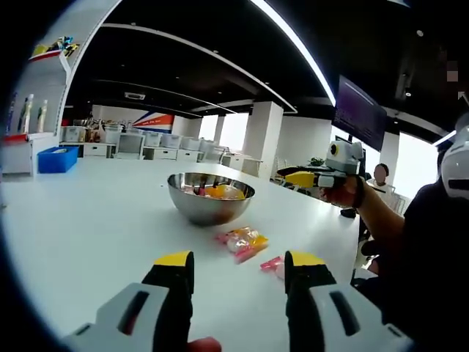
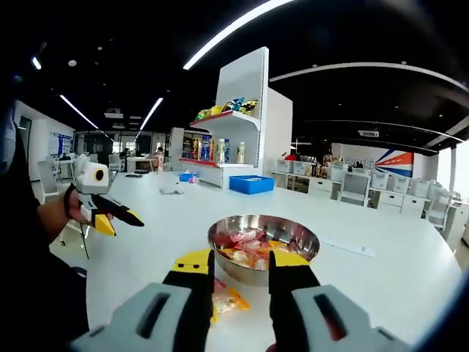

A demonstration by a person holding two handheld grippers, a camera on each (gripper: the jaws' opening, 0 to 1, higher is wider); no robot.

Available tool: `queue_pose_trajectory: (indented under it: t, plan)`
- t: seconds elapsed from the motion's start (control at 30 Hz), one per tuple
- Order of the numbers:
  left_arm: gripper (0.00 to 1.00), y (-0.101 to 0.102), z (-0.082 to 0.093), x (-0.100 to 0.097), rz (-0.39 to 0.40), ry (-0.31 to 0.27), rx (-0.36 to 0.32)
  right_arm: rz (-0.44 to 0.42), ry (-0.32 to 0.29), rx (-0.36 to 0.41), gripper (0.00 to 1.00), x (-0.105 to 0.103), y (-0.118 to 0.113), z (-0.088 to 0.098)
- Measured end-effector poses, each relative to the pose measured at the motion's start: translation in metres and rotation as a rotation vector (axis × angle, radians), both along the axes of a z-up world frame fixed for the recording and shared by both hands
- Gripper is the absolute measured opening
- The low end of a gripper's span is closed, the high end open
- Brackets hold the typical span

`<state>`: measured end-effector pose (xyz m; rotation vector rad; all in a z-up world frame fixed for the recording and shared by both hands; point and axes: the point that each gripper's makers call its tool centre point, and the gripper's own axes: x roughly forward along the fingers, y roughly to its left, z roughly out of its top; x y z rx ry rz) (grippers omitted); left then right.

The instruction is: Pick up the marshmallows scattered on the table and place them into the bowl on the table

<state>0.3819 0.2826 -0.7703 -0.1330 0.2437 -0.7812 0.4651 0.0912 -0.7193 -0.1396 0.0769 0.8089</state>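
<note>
A steel bowl [image 1: 206, 210] [image 2: 311, 239] holding wrapped marshmallows stands on the white table [image 1: 95, 220]. Two marshmallow packets lie in front of it: an orange-pink one [image 1: 242, 242] and a pink one [image 1: 272, 265] beside my left gripper's right jaw. My left gripper [image 1: 239, 259] is open and empty, just short of these packets; it also shows, jaws spread, in a hand at the left [image 2: 113, 218]. My right gripper [image 2: 242, 260] is open and empty above the bowl's near rim, with one packet [image 2: 229, 299] below its jaws. A hand holds it right of the bowl [image 1: 311, 178].
A white shelf unit [image 2: 242, 117] with goods and a blue bin [image 2: 251, 184] stand beyond the table. White storage boxes [image 1: 165, 141] line the far side. The table edge [image 1: 344, 242] runs close on the right, and a person [image 1: 381, 176] sits beyond it.
</note>
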Motion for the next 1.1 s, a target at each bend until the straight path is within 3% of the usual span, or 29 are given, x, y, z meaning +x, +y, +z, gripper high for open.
queue_pose_trajectory:
  t: [0.3, 0.73, 1.1]
  plan:
    - [0.50, 0.007, 0.000, 0.001, 0.022, -0.003, -0.009, -0.002, 0.016, 0.018, 0.29, -0.027, -0.006, -0.012]
    - [0.50, 0.012, 0.001, 0.003, 0.034, -0.012, -0.007, -0.060, 0.043, 0.025, 0.29, -0.055, -0.033, -0.027]
    - [0.50, 0.014, 0.002, 0.004, 0.048, -0.017, 0.004, -0.061, 0.097, 0.054, 0.29, -0.069, -0.034, -0.049]
